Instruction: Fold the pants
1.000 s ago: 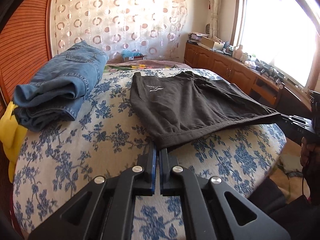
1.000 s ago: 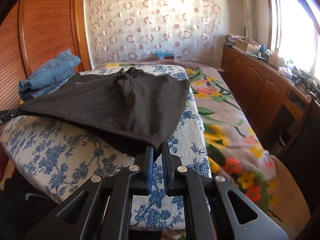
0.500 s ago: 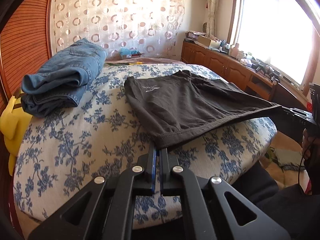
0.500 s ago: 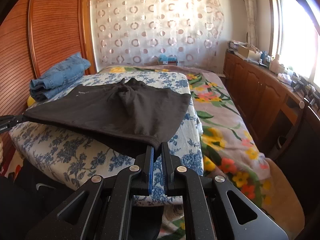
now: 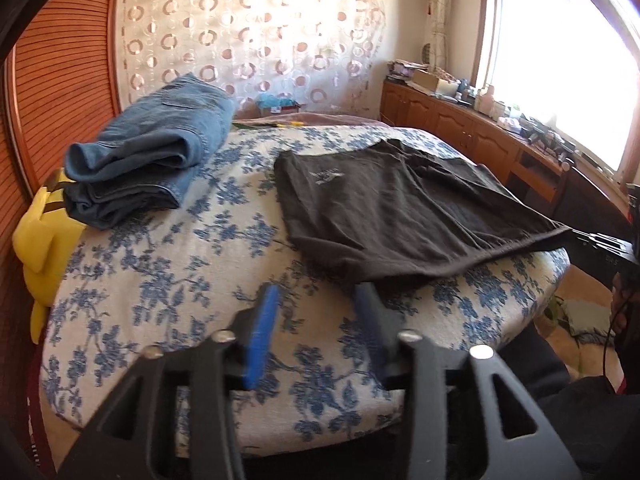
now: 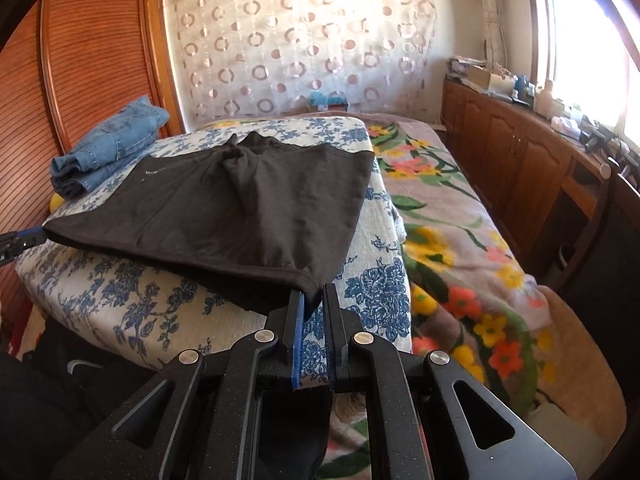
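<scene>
Dark short pants (image 5: 392, 216) with a small white logo lie spread on the blue-flowered bed cover (image 5: 160, 280); they also show in the right wrist view (image 6: 240, 208). My left gripper (image 5: 316, 300) is open, its blue pads apart just in front of the pants' near corner, holding nothing. My right gripper (image 6: 312, 300) is nearly shut, with the other waistband corner between its fingers, the cloth hanging down behind the pads. In the right wrist view the left gripper's tip (image 6: 20, 238) sits at the pants' far-left corner.
Folded blue jeans (image 5: 152, 160) lie at the back left on the bed, over a yellow plush toy (image 5: 40, 232). A flowered blanket (image 6: 460, 240) covers the bed's right side. Wooden cabinets (image 6: 520, 152) run under the window. A dark bag (image 6: 72, 368) lies on the floor.
My left gripper has opened and let go of the pants' corner, which now rests on the bed. Both grippers drew back toward the bed's edge; the right one still grips its corner.
</scene>
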A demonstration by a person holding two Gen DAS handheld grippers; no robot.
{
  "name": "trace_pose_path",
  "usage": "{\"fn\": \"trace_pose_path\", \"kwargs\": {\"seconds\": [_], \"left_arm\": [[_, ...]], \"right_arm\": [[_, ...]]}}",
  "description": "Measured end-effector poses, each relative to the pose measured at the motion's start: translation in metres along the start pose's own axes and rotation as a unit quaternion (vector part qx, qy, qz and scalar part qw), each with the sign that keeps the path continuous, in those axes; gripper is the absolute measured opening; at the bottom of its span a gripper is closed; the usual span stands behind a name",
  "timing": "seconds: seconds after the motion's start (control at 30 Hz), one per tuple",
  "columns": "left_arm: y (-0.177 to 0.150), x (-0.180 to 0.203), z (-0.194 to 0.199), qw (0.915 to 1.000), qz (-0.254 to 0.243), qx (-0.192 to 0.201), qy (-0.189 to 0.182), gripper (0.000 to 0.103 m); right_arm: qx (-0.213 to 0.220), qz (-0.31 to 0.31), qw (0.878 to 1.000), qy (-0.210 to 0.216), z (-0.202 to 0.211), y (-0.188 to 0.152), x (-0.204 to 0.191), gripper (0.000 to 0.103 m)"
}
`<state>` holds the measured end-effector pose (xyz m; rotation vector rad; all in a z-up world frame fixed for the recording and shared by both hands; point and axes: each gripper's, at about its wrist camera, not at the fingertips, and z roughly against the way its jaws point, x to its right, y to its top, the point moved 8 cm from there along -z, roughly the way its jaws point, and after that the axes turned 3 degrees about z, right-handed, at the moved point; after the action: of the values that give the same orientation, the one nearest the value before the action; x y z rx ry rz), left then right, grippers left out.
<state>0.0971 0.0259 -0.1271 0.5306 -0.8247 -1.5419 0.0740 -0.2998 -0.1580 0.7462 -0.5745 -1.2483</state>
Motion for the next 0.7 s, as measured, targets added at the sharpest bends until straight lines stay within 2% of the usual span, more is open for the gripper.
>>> {"fn": "trace_pose_path", "kwargs": {"seconds": [0.07, 0.1, 0.13, 0.23, 0.33, 0.5, 0.53, 0.6, 0.7], "left_arm": [[0.006, -0.005, 0.001, 1.0, 0.001, 0.004, 0.004, 0.05], [0.009, -0.007, 0.001, 1.0, 0.003, 0.007, 0.006, 0.059], [0.012, -0.009, 0.001, 0.9999, 0.004, 0.011, 0.006, 0.064], [0.025, -0.012, -0.002, 0.9998, 0.01, 0.02, -0.001, 0.066], [0.041, -0.014, -0.012, 0.9995, 0.001, 0.03, 0.007, 0.066], [0.061, -0.013, -0.035, 0.9996, -0.009, 0.028, 0.003, 0.066], [0.063, -0.013, -0.04, 0.9996, -0.009, 0.025, 0.001, 0.064], [0.069, -0.014, -0.054, 0.9998, -0.009, 0.017, 0.0, 0.057], [0.075, -0.017, -0.075, 0.9999, -0.011, 0.002, 0.0, 0.045]], "right_arm": [[0.005, 0.001, 1.0, 0.001, 0.003, 0.002, -0.001, 0.005], [0.007, 0.001, 1.0, 0.001, 0.005, 0.003, -0.001, 0.005], [0.009, 0.001, 1.0, 0.001, 0.006, 0.004, -0.002, 0.005], [0.015, -0.002, 1.0, -0.001, 0.009, 0.006, -0.001, 0.005], [0.018, -0.008, 1.0, -0.001, 0.008, 0.007, 0.0, 0.005], [0.025, -0.01, 1.0, 0.0, 0.005, 0.016, -0.002, 0.016], [0.026, -0.008, 1.0, 0.001, 0.003, 0.019, -0.004, 0.019], [0.028, -0.005, 1.0, 0.005, -0.004, 0.025, -0.008, 0.033], [0.03, -0.002, 0.999, 0.016, -0.02, 0.035, -0.017, 0.04]]}}
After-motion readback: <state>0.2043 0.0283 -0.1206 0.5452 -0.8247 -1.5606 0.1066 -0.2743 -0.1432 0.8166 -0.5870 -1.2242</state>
